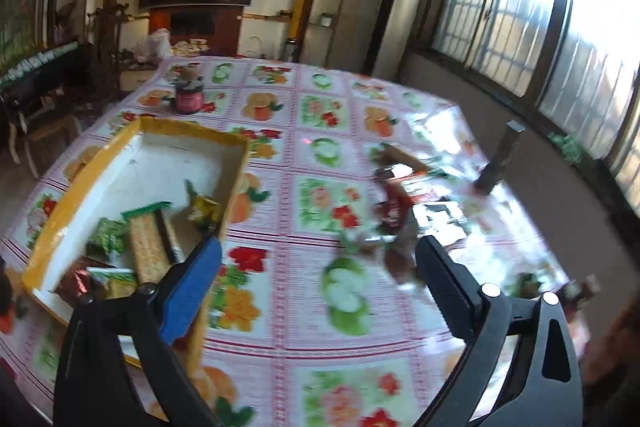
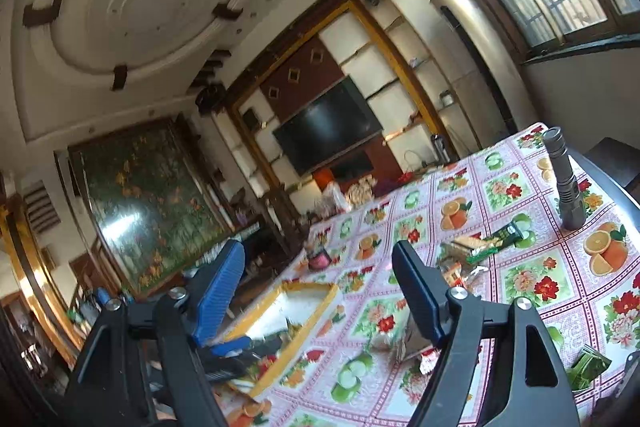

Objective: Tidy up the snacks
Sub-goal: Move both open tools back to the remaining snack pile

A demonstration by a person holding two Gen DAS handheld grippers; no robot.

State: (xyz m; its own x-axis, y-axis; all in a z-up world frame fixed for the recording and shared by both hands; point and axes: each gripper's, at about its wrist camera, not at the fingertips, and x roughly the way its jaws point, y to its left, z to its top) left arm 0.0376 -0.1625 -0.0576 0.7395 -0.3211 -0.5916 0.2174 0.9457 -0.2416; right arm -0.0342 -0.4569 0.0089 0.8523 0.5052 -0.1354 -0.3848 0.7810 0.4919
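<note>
On the left of the table sits the yellow-rimmed box (image 1: 80,183), already holding a long cracker pack (image 1: 150,247) and a few small green and red packets, and the left gripper (image 1: 318,259) hovers just beside its right wall with its jaws spread wide and nothing between them. To its right, across a bare stretch of flowered tablecloth (image 1: 320,131), the loose snacks (image 1: 394,203) lie in a blurred heap, ahead and toward the black finger, their long axes hard to judge. The right gripper (image 2: 318,273), also released and empty, is tilted up above the table with a foil packet (image 2: 412,341) just under its right finger, so it looks nearer to that one.
</note>
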